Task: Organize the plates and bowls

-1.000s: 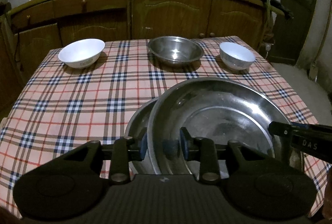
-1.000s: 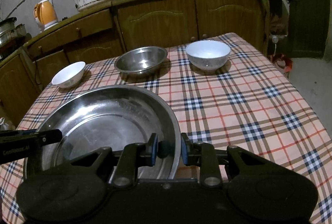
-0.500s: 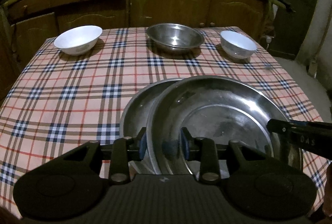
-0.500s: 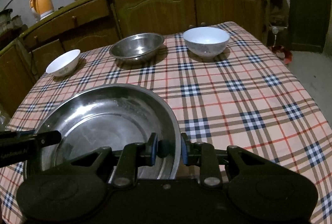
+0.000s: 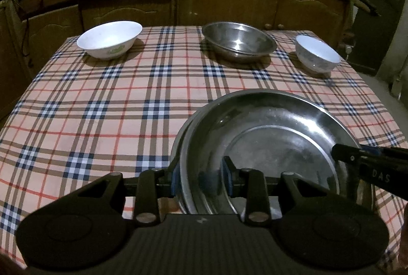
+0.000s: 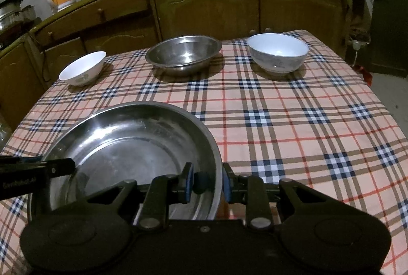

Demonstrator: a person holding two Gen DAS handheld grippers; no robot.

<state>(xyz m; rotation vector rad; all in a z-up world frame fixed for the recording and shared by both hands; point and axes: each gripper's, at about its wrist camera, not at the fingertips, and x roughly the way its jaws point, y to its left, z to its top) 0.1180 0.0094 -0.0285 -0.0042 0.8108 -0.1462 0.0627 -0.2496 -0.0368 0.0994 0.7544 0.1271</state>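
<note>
At the near edge of the checked tablecloth (image 5: 102, 122), I have the large steel plate (image 5: 267, 137) gripped on both rims: my left gripper (image 5: 201, 179) is narrowed onto its left rim, my right gripper (image 6: 207, 183) onto its right rim. A second steel plate (image 5: 177, 145) shows just under it, its edge peeking out on the left. Along the far side stand a white bowl (image 5: 109, 41), a steel bowl (image 5: 238, 41) and another white bowl (image 5: 317, 55), well apart.
</note>
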